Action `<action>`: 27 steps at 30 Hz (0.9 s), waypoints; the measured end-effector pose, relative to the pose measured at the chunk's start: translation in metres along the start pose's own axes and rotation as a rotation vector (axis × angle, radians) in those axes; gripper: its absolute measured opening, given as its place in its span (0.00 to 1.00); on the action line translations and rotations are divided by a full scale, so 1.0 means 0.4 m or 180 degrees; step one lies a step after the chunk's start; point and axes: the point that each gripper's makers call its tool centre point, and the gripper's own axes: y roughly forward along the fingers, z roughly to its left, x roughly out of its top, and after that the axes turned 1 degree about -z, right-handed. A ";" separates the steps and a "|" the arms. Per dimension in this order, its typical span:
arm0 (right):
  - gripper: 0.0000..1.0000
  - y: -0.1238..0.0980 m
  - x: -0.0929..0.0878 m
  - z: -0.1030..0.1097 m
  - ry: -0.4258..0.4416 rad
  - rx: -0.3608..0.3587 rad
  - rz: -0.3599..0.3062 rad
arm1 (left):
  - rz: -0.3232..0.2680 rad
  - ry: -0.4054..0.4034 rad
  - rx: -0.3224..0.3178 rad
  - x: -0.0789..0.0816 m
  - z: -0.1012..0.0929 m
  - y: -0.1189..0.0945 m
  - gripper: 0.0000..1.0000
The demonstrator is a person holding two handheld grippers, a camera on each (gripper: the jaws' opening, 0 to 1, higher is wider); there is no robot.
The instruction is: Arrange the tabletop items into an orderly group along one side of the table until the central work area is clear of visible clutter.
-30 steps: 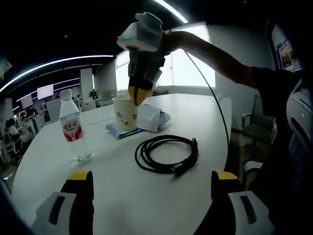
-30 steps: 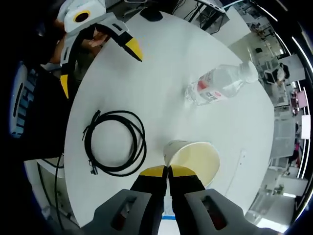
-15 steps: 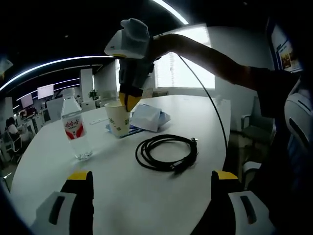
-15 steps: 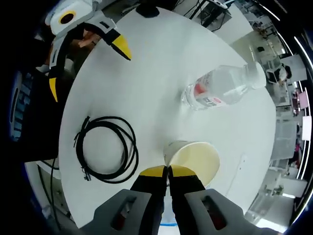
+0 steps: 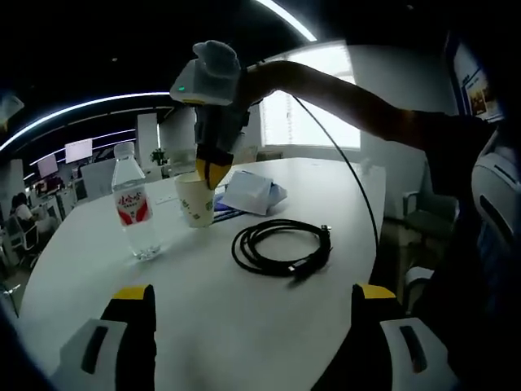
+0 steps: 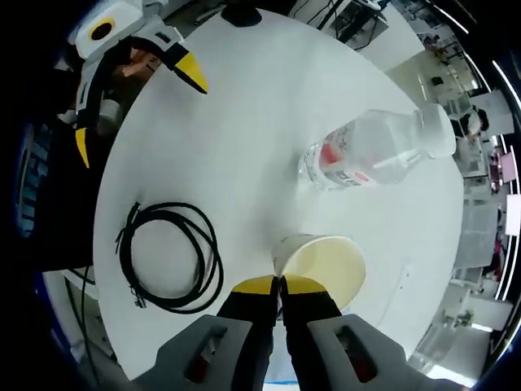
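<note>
Right gripper (image 6: pixel 281 283) clamped on rim of white paper cup (image 6: pixel 321 265), carried just beside clear plastic water bottle (image 6: pixel 370 155). Left gripper (image 5: pixel 252 338) spread, empty, near table edge. Thin rim pinch: risk of crumpling, slipping, or knocking bottle over. Coiled black cable (image 6: pixel 167 257) uncollected on white round table (image 6: pixel 244 122).

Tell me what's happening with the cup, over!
Right gripper shut on paper cup rim. Left gripper open, empty. Water bottle stands close beside cup; coiled cable nearby.

We note window (image 5: pixel 313 102) backlight at twelve o'clock, silhouetting the arm (image 5: pixel 358 98); fisheye edges bend, and the table (image 6: pixel 260 122) glares evenly.
</note>
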 end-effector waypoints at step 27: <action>0.00 0.036 0.033 -0.018 -0.0026 0.0004 -0.0012 | -0.0002 0.0028 -0.0028 -0.012 -0.008 -0.017 1.00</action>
